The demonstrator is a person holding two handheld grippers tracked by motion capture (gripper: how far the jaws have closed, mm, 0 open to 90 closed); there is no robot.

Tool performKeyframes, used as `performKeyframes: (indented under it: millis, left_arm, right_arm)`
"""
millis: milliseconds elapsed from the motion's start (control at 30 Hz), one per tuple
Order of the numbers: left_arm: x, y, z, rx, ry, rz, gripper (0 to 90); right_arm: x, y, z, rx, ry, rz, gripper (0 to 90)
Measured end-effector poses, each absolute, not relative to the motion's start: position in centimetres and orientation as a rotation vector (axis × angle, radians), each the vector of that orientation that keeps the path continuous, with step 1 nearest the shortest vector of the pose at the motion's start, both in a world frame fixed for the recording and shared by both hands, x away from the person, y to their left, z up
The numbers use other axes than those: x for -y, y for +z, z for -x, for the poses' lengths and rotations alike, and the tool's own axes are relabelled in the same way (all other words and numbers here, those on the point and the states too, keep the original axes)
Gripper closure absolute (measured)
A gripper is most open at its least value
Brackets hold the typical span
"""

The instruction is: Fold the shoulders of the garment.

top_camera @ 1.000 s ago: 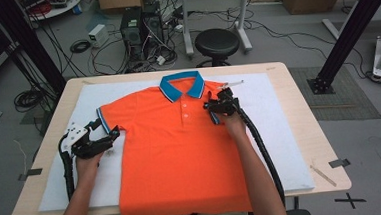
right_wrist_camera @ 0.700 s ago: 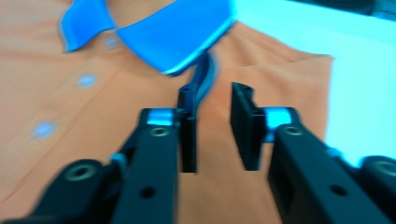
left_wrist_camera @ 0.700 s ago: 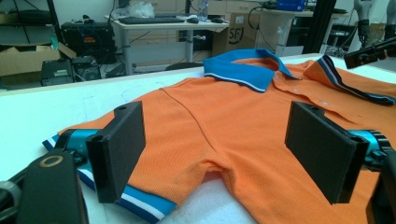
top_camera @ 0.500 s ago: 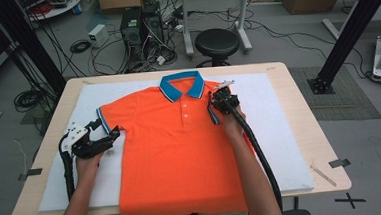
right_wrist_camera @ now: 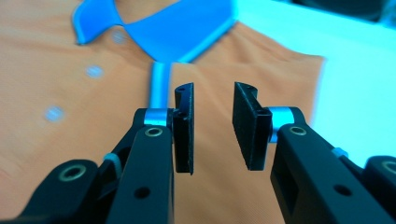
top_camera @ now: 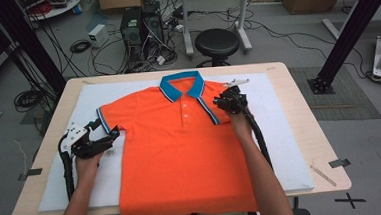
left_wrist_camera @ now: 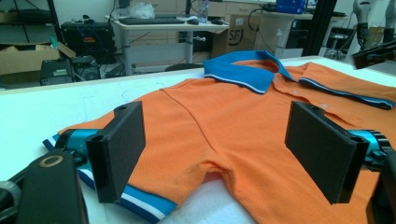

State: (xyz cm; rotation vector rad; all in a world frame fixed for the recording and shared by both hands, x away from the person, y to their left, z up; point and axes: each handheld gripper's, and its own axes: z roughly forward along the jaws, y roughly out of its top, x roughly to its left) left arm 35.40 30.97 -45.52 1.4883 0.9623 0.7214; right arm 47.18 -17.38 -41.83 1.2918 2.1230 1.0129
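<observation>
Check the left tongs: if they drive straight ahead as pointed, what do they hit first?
Probably the orange polo shirt: its sleeve and underarm fold lie directly between the open left tongs, just ahead of the pads. Whether the pads already touch the fabric is unclear.

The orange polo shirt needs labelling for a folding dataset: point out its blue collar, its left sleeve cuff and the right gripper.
blue collar [top_camera: 170,88], high view, left collar flap.
left sleeve cuff [left_wrist_camera: 140,204], left gripper view, striped blue hem.
right gripper [right_wrist_camera: 212,126], right gripper view, gap midway between fingertips.
</observation>
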Motion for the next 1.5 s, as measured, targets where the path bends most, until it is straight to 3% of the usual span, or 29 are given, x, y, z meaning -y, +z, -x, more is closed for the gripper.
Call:
performKeyframes:
  millis: [67, 200, 233, 267, 333, 433, 467, 500, 567, 600, 833, 1000, 1133, 1167, 1233, 1267, 1300, 1400, 1500]
  left_arm:
    - [-31.1, -45.5, -35.5, -0.975, 0.709, -1.478, 20.3]
    - [-31.7, -45.4, -35.7, -1.017, 0.689, -1.477, 20.3]
    - [-31.7, -45.4, -35.7, -1.017, 0.689, -1.477, 20.3]
    - [-31.9, -45.3, -35.8, -1.018, 0.690, -1.480, 20.2]
    - [-32.6, -44.9, -36.1, -1.033, 0.677, -1.477, 20.0]
    - [-33.0, -44.7, -36.3, -1.050, 0.678, -1.472, 19.6]
    - [-33.3, -44.4, -36.6, -1.064, 0.676, -1.489, 19.6]
    - [-33.5, -44.2, -36.8, -1.075, 0.676, -1.499, 19.6]
    - [-33.6, -44.1, -37.0, -1.084, 0.678, -1.503, 19.6]
    - [-33.8, -43.7, -37.4, -1.101, 0.679, -1.512, 19.6]
    - [-34.2, -43.3, -38.9, -1.146, 0.668, -1.550, 19.6]
    - [-34.4, -42.9, -39.6, -1.185, 0.665, -1.555, 19.6]
    - [-34.4, -42.4, -40.0, -1.191, 0.664, -1.565, 19.6]
    - [-34.3, -42.3, -40.1, -1.191, 0.667, -1.571, 19.6]
    - [-34.2, -42.3, -40.2, -1.192, 0.680, -1.571, 19.6]
    - [-34.3, -42.6, -40.5, -1.217, 0.674, -1.583, 19.6]
    - [-34.5, -42.9, -40.6, -1.233, 0.672, -1.589, 19.6]
    - [-34.9, -43.5, -41.0, -1.294, 0.663, -1.604, 19.6]
    - [-34.9, -44.0, -41.4, -1.351, 0.657, -1.631, 19.8]
  right_arm:
    - [18.7, -41.7, -46.3, -2.109, 0.981, -1.273, 65.6]
    - [21.2, -41.9, -44.5, -2.118, 1.040, -1.277, 40.6]
    - [21.2, -41.9, -44.5, -2.118, 1.040, -1.277, 40.6]
    - [22.2, -42.1, -43.6, -2.117, 1.065, -1.264, 28.8]
    - [23.0, -42.3, -42.7, -2.098, 1.072, -1.272, 22.0]
    - [23.8, -42.5, -41.9, -2.104, 1.067, -1.275, 23.8]
    - [24.3, -42.7, -41.4, -2.124, 1.004, -1.251, 47.5]
    - [24.5, -42.9, -41.3, -2.144, 0.989, -1.259, 54.1]
    - [24.5, -43.0, -41.5, -2.148, 0.978, -1.286, 55.7]
    - [24.4, -43.1, -41.7, -2.113, 1.009, -1.316, 63.0]
    - [22.8, -44.3, -43.5, -2.162, 0.975, -1.326, 64.7]
    - [23.1, -44.8, -43.8, -2.165, 0.834, -1.363, 71.2]
    - [23.5, -44.7, -43.7, -2.163, 0.837, -1.372, 69.8]
    - [23.9, -44.4, -43.6, -2.147, 0.888, -1.383, 58.9]
    - [24.1, -44.2, -43.5, -2.131, 0.941, -1.386, 53.9]
    - [24.5, -43.5, -43.1, -2.094, 1.011, -1.383, 44.8]
    - [24.5, -43.2, -42.8, -2.088, 1.033, -1.360, 41.3]
    - [24.6, -42.2, -41.7, -2.068, 1.075, -1.301, 33.0]
    - [24.6, -41.7, -40.5, -2.080, 1.081, -1.239, 31.5]
